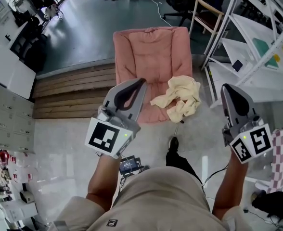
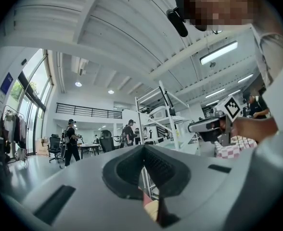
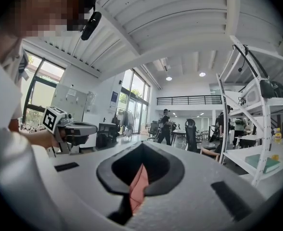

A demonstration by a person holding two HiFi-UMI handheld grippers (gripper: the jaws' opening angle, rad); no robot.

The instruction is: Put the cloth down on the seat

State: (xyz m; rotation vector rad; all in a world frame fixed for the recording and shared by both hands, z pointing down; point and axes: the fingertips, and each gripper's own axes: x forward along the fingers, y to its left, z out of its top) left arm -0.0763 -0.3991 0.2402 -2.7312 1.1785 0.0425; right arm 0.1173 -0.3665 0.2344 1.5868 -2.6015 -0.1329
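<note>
Grey jaws on your left gripper [image 1: 140, 83] are pressed together with nothing between them, and your right gripper [image 1: 226, 88] is closed and empty in the same way. You hold both up in front of you, well apart. The left one's tip sits over the front left part of the pink seat [image 1: 148, 57], and the right one hangs off the seat's right side. The pale yellow cloth [image 1: 179, 99] lies crumpled on the seat between the two tips. It is bunched at the front right corner, with its lower folds reaching the front edge and one tail stretched toward your left gripper. The back and left of the cushion are bare. Beyond the seat's left edge runs a wooden step [image 1: 74, 90]. Close to its right edge stands a white shelf rack [image 1: 237, 49], whose lower shelf is just beside your right gripper. Pale floor [image 1: 64, 143] lies open in front of the seat, where your shoe [image 1: 173, 143] stands.
</note>
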